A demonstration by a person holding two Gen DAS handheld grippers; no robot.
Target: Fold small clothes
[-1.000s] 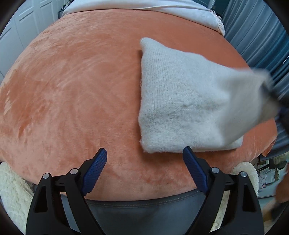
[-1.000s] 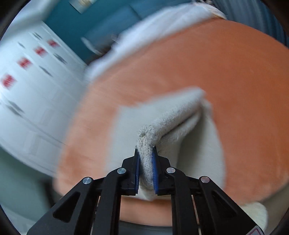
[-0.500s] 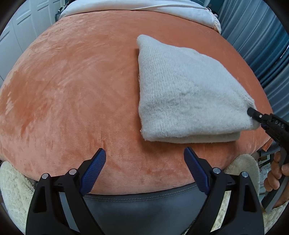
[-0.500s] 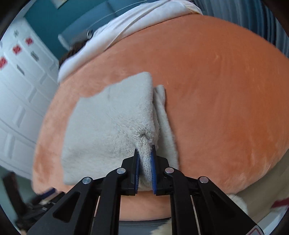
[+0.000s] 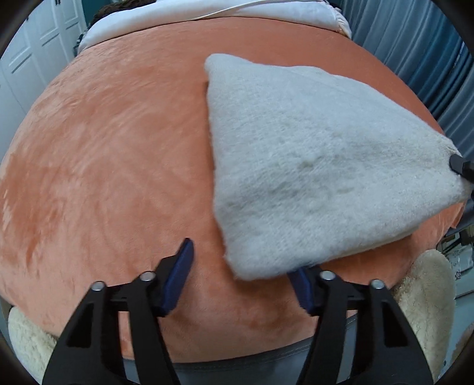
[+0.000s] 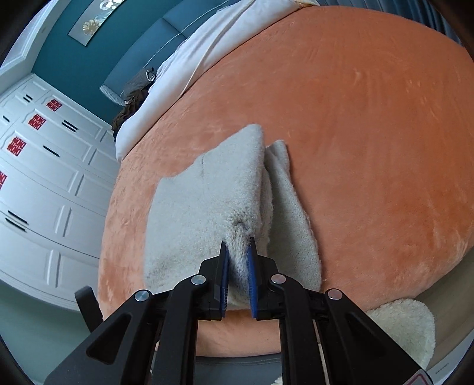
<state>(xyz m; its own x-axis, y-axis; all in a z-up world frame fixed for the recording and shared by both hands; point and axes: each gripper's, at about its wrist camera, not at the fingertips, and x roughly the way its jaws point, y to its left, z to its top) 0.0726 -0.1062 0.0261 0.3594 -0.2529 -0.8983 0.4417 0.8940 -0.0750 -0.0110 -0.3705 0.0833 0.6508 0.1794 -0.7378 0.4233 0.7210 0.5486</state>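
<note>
An orange plush blanket (image 5: 112,154) spreads ahead of both grippers and fills most of each view; ahead and to the left of the left gripper (image 5: 240,268) it lies bare, a broad open stretch out to its curved edge. At its far edge a white sheet (image 5: 207,11) begins. White wardrobe doors (image 6: 44,183) stand off to the left of the right gripper (image 6: 238,251). The folded grey knit garment (image 5: 320,165) lies on the blanket ahead and to the right of the left gripper, its near corner hanging over that gripper's right blue pad; the left pad stands clear on bare plush, and the jaws are closing at middling width. The right gripper is clamped narrow on the garment's near folded edge, layers bunched between its pads
</note>
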